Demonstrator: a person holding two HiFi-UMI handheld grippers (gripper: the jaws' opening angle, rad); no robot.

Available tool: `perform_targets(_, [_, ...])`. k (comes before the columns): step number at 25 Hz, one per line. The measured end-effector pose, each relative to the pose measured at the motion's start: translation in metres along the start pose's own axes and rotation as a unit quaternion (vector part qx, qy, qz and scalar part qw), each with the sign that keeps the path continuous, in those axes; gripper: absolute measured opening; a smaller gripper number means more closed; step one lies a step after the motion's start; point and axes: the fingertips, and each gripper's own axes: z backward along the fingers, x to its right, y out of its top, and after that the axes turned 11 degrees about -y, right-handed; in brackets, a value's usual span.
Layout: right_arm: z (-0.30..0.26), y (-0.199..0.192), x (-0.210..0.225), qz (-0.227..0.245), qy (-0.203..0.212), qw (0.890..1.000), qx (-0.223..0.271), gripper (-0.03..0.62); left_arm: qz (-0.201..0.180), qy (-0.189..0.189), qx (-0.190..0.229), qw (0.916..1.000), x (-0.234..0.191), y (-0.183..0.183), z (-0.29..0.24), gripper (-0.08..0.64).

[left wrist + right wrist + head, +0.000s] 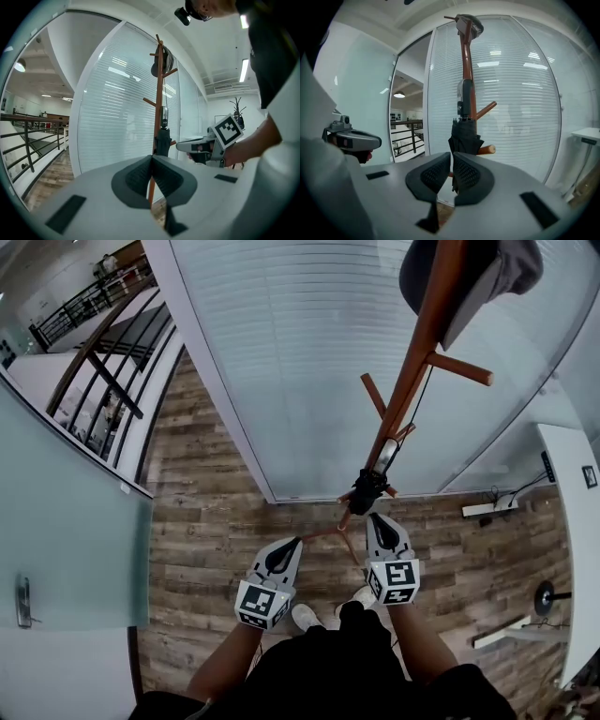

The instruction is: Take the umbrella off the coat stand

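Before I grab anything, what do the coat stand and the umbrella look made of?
Coat stand: likely wood, reddish-brown with a smooth sheen and rounded pegs. Umbrella: black fabric, matte, hanging in soft folds; its grey handle looks glossy, plastic or metal.

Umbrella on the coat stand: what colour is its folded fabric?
Black. The umbrella shows best in the right gripper view.

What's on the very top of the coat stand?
A dark hat sits over the top of the coat stand. It covers the pole's tip, so that cannot be seen. The umbrella hangs lower down.
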Motion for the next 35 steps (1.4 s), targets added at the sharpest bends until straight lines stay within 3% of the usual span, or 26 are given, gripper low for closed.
perform_targets(5, [-0.012,-0.011,0.000,-0.003,-0.003,1.000,-0.014,0.187,-0.001,-0.008,-0.009,0.9999,0.001,-0.004,-0.006,0.012])
perform_targets(12, [-0.046,-0.021,0.012,-0.038,-0.045,0.998,-0.027,0.323,0.004,-0.007,-0.020,0.9998,-0.003,-0.013,-0.005,0.012])
perform_targets(20, [-0.079,-0.026,0.008,-0.058,-0.064,0.996,-0.036,0.337,0.022,-0.009,-0.055,0.9982,0.004,-0.040,-0.001,0.012])
perform_targets(25, [-0.089,-0.031,0.017,-0.068,-0.096,0.992,-0.044,0.336,0.024,-0.006,-0.051,0.9984,0.002,-0.043,-0.001,0.012])
perform_targets(27, [-0.090,-0.032,0.021,-0.060,-0.112,0.991,-0.044,0.287,0.029,-0.006,-0.062,0.9976,0.002,-0.047,0.001,0.012])
perform_targets(35, [-0.085,-0.031,0.018,-0.047,-0.104,0.992,-0.046,0.261,0.032,-0.007,-0.058,0.9978,0.004,-0.052,0.002,0.012])
